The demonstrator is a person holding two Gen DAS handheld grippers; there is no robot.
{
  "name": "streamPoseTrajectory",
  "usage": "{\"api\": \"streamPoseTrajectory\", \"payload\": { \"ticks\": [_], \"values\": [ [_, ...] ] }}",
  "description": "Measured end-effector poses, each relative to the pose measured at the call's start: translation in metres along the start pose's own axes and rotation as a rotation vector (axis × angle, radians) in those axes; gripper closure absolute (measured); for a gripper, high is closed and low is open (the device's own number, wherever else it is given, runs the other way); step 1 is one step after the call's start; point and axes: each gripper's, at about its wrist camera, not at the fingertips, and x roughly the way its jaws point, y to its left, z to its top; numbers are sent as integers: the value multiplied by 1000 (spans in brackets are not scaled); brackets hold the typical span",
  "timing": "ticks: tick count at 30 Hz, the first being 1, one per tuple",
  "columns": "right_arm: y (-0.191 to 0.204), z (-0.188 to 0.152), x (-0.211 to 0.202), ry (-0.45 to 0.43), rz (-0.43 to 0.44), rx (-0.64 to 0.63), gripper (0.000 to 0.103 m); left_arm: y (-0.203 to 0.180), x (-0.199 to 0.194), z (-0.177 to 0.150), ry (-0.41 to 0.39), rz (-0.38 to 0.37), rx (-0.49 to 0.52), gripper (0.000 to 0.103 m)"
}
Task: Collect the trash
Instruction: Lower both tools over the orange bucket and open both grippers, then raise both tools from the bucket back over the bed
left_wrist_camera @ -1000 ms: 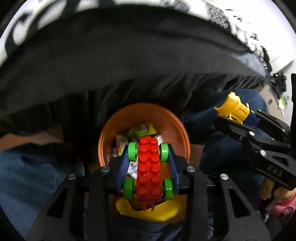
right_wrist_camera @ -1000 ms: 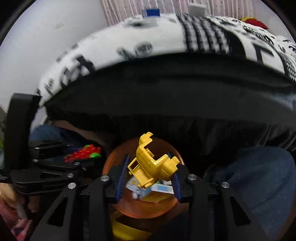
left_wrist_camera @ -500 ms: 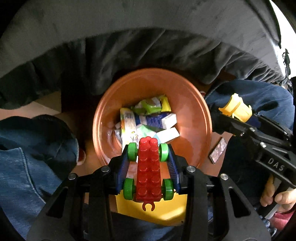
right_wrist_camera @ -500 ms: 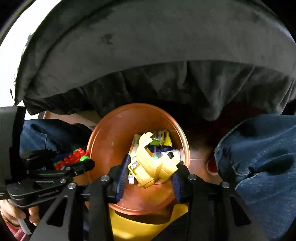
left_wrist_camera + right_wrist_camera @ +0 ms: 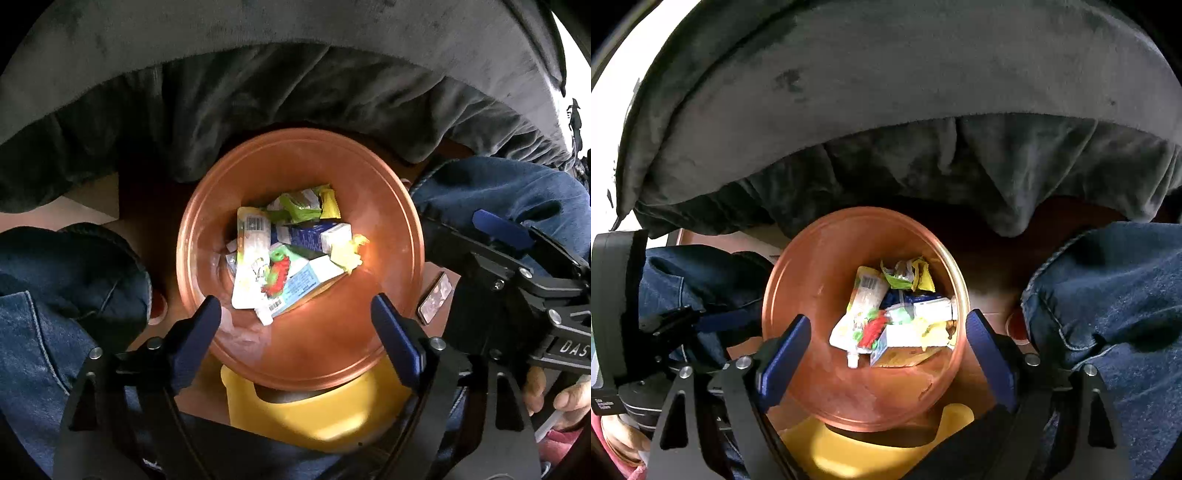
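An orange bin (image 5: 369,184) stands on the floor and holds several wrappers and small cartons. A red toy car with green wheels (image 5: 277,273) lies blurred on top of them, and a yellow toy piece (image 5: 345,253) sits at their right. My left gripper (image 5: 299,325) hovers over the bin's near rim, its jaws opening with nothing between them. My right gripper (image 5: 888,343) hangs over the same bin (image 5: 798,266), jaws opening and empty too. The red car (image 5: 873,328) and the yellow piece (image 5: 932,330) show below it.
A dark blanket (image 5: 258,92) drapes down behind the bin. A person's jeans-clad legs (image 5: 44,295) flank it on both sides. A yellow plastic object (image 5: 295,406) sits under the near rim, and a phone (image 5: 436,295) lies on the floor at the right.
Both grippers came down over the bin and then opened. The red toy car left my left gripper and the yellow piece left my right; both now lie in the bin.
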Motion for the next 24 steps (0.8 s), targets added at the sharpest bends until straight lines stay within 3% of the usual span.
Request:
{"api": "streamPoseTrajectory", "payload": {
  "ticks": [24],
  "values": [
    [-3, -2, -6, -4, 20, 28, 16, 0, -8, 3, -32, 23, 2, 22]
  ]
}}
